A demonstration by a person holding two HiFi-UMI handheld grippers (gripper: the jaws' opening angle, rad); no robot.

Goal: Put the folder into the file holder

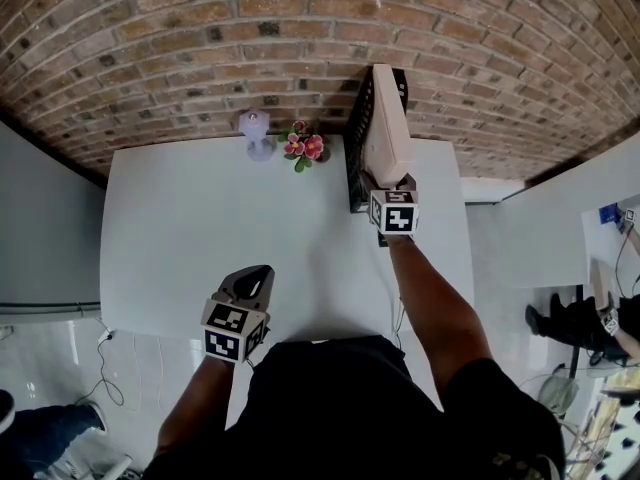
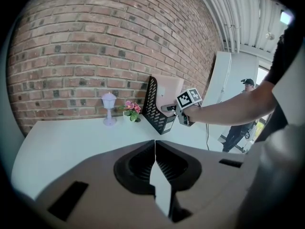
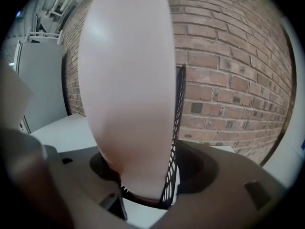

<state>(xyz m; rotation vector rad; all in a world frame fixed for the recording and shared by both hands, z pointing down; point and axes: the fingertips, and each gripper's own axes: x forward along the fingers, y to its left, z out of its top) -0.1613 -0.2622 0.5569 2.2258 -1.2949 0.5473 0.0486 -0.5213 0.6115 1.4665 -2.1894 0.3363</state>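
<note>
The pink folder (image 1: 385, 133) stands upright inside the black file holder (image 1: 356, 158) on the counter (image 1: 200, 228). The right hand-held gripper (image 1: 392, 184) is open wide around its near edge, seemingly not pinching. Pull straight back so nothing tips. The left hand-held gripper (image 1: 258, 271) is closed, empty.

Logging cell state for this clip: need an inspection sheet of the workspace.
Surface: white table.
Job's things: pink folder upright in the black mesh file holder, at the table's far edge.
Clutter: small lamp and flowers by the wall.
Grippers: left gripper shut, empty, at the near edge; right gripper open, with the folder's lower end and the holder's wall between its jaws.
Cables: cable on the floor, left of the table.
Surroundings: brick wall; person at right.
</note>
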